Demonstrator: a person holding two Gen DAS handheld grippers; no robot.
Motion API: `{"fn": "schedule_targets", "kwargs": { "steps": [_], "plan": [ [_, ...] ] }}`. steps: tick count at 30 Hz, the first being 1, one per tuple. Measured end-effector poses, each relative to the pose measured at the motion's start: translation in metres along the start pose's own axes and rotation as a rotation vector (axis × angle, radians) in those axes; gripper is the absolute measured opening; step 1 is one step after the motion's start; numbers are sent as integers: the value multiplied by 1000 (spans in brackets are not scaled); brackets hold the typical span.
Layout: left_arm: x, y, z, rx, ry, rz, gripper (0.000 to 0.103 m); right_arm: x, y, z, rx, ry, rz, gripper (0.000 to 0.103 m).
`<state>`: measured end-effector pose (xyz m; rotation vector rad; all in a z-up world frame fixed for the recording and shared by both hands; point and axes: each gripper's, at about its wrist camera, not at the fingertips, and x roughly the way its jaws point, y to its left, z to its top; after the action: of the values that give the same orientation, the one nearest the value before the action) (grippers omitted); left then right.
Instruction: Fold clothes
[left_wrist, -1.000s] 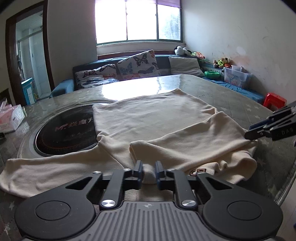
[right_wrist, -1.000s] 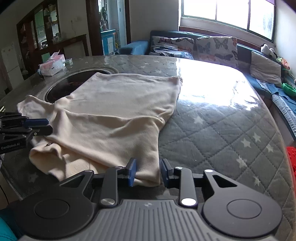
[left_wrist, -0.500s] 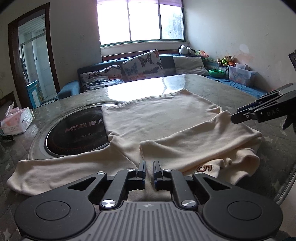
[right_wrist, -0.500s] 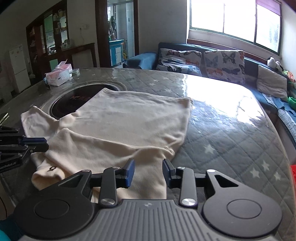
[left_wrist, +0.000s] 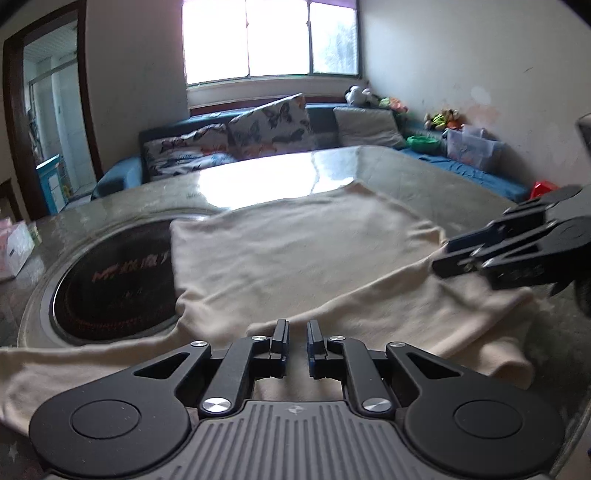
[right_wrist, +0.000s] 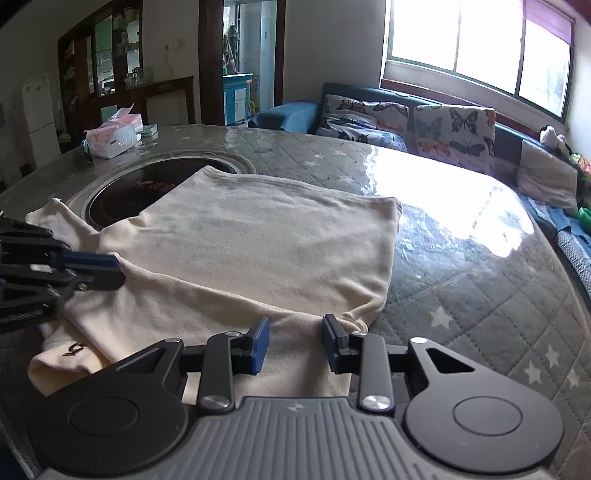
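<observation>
Tissue box (right_wrist: 112, 139) (far left) & cooktop (right_wrist: 147, 188) beside shirt (right_wrist: 258, 236).

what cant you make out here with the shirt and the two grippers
- Left wrist view: print on the round dark plate is blurred, and the shirt partly covers it.
- Left wrist view: right gripper is blurred; its fingers' gap cannot be read.
- Right wrist view: black mark on the shirt's near fold is too small.

I see daylight pouring through a wide window (left_wrist: 271, 38) onto pale walls (left_wrist: 461, 62). Below it, a blue sofa (right_wrist: 288, 114) carries butterfly-print cushions (right_wrist: 454, 127). A dark wooden cabinet (right_wrist: 110, 62) stands left of an open doorway (right_wrist: 243, 62).
</observation>
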<state>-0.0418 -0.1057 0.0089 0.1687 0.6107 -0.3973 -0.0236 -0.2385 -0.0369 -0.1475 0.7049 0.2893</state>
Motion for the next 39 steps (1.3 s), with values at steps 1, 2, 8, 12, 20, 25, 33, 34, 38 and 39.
{"fn": "schedule_targets", "kwargs": {
  "steps": [1,2,8,12,20,25,33,34,38,39],
  "plan": [
    [-1,2,-2,-3,-1,-2,12,0,1,0,-8,1,-2,31],
    [-2,3,-3,-1,-5,-2,13,1,2,0,-18,3,-4,31],
    [-13,9,-5,-27,-21,16,24,3,8,0,-38,1,-6,32],
    [-27,23,-13,-55,-29,50,29,-6,22,0,-71,-5,33,32],
    [-58,61,-36,-133,-30,171,45,-13,43,-11,-97,6,69,32],
    [-69,95,-45,-226,-30,283,47,-20,37,-16,-79,22,52,33],
    [-84,128,-52,-338,-32,375,53,-24,27,-8,-38,-12,22,33],
    [-85,127,-52,-337,-35,365,53,-25,21,-9,-22,-14,-2,33],
    [-80,107,-44,-280,-35,294,53,-27,-1,-17,24,1,-75,33],
    [-78,100,-41,-267,-38,269,53,-30,-5,-19,29,1,-82,33]
  ]
}}
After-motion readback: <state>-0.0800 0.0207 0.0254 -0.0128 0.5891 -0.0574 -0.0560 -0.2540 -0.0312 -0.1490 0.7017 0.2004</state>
